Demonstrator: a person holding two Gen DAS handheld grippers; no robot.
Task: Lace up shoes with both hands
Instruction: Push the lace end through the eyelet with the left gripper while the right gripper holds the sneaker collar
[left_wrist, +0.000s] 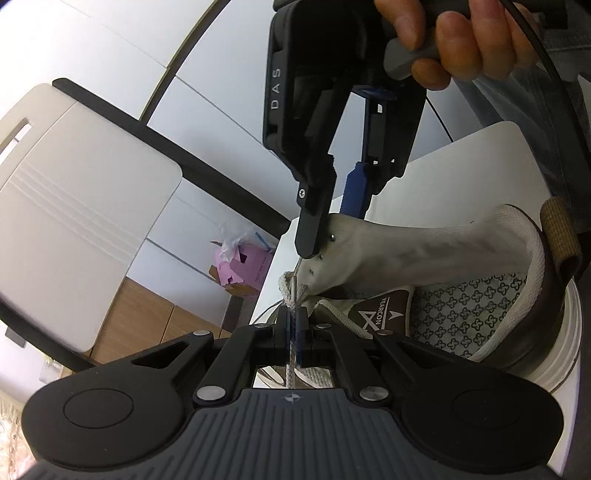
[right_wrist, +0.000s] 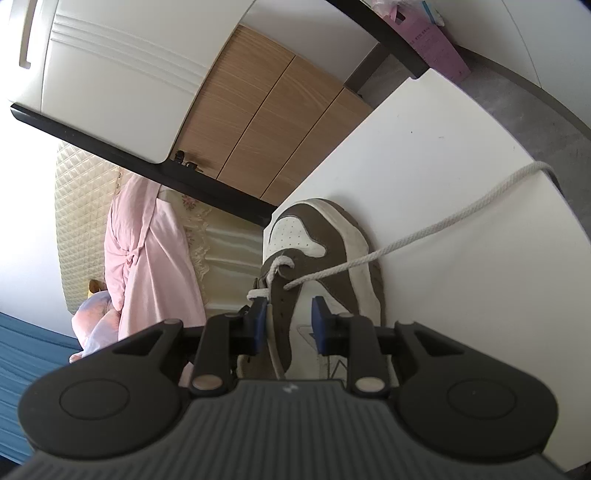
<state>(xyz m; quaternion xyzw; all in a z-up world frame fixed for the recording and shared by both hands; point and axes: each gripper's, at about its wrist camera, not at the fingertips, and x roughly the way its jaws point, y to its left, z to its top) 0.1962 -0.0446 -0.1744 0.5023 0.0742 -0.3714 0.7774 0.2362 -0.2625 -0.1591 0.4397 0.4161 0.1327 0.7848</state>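
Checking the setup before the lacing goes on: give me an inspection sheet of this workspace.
Surface: white table, shoe on it, otherwise bare.
Job's things: brown and white shoe; white lace leaves an eyelet and runs across the table.
Clutter: nothing seen on the table.
Grippers: left gripper shut on the lace end; right gripper clamped on the shoe's eyelet flap.
Cables: black cable by the person's hand.
Surroundings: pink box, white cabinet, pink cloth.
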